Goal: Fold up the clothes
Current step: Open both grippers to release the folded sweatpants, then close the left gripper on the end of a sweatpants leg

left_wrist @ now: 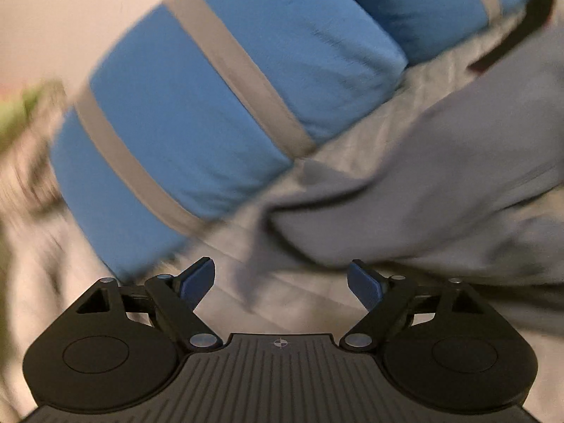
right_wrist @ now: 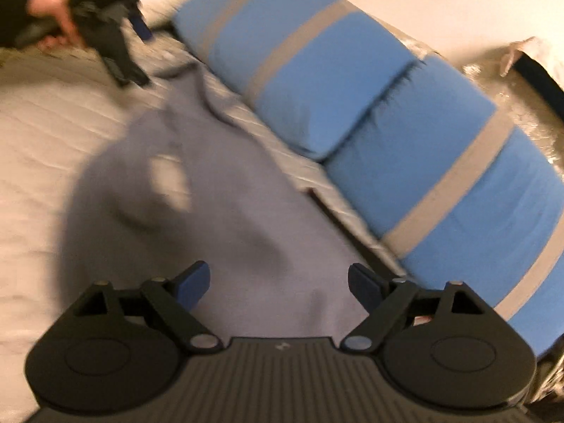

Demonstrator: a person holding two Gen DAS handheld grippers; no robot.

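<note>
A big white bed [right_wrist: 42, 148] fills the pictures, with two blue pillows [right_wrist: 416, 134] with grey stripes along its far side. A grey piece of clothing [right_wrist: 225, 190] lies spread on the bed, right next to the pillows. It looks soft, bumpy and wrinkled, and the pictures are blurry. The right gripper [right_wrist: 278, 283] is over the near part of the grey cloth, wide open, holding nothing. The left gripper [left_wrist: 281, 280] is also wide open and empty, with the cloth [left_wrist: 423, 190] bunched up just past its tips. A hand [right_wrist: 53, 3] holds the left gripper far off.
</note>
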